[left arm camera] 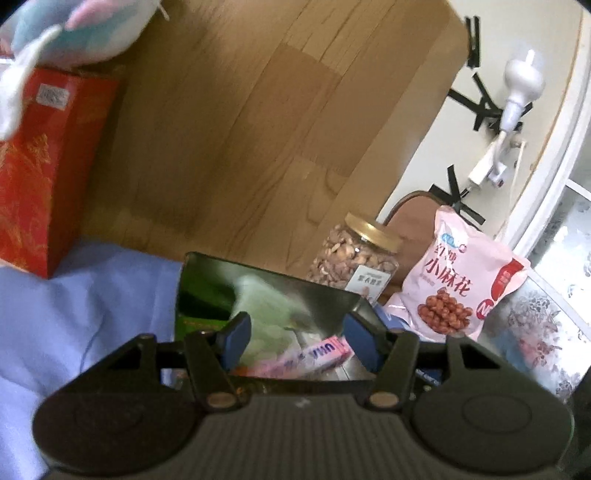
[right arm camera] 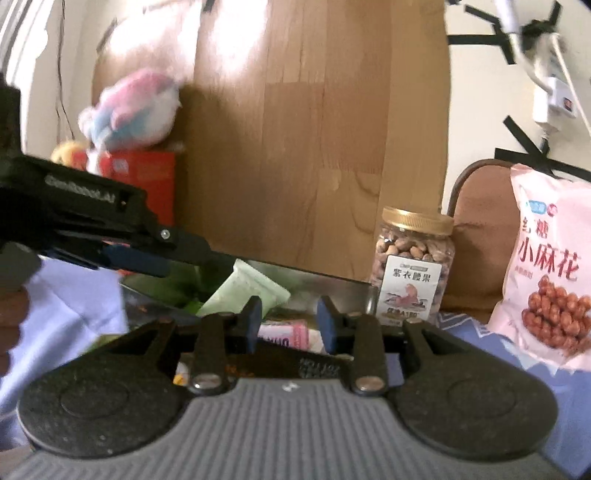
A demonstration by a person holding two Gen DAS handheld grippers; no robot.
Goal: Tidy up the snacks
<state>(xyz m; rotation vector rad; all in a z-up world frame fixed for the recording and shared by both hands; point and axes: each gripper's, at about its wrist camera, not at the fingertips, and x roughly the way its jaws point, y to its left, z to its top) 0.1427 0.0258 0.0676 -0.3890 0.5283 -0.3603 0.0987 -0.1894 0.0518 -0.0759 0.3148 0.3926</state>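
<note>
A shiny metal tin (left arm camera: 295,291) stands open on the blue cloth and holds a pale green packet (left arm camera: 266,332) and a pink candy box (left arm camera: 314,356). My left gripper (left arm camera: 295,332) is open and empty, its jaws over the tin's inside. In the right wrist view my right gripper (right arm camera: 290,317) is open and empty, just in front of the tin (right arm camera: 332,286), with the green packet (right arm camera: 247,291) and pink box (right arm camera: 291,332) beyond its fingertips. The left gripper (right arm camera: 147,258) reaches in from the left over the tin.
A jar of nuts with a gold lid (left arm camera: 358,258) (right arm camera: 412,266) stands right of the tin. A pink snack bag (left arm camera: 458,288) (right arm camera: 550,273) leans further right. A red box (left arm camera: 40,173) with a plush toy (left arm camera: 74,26) stands left. A wooden board (left arm camera: 258,129) stands behind.
</note>
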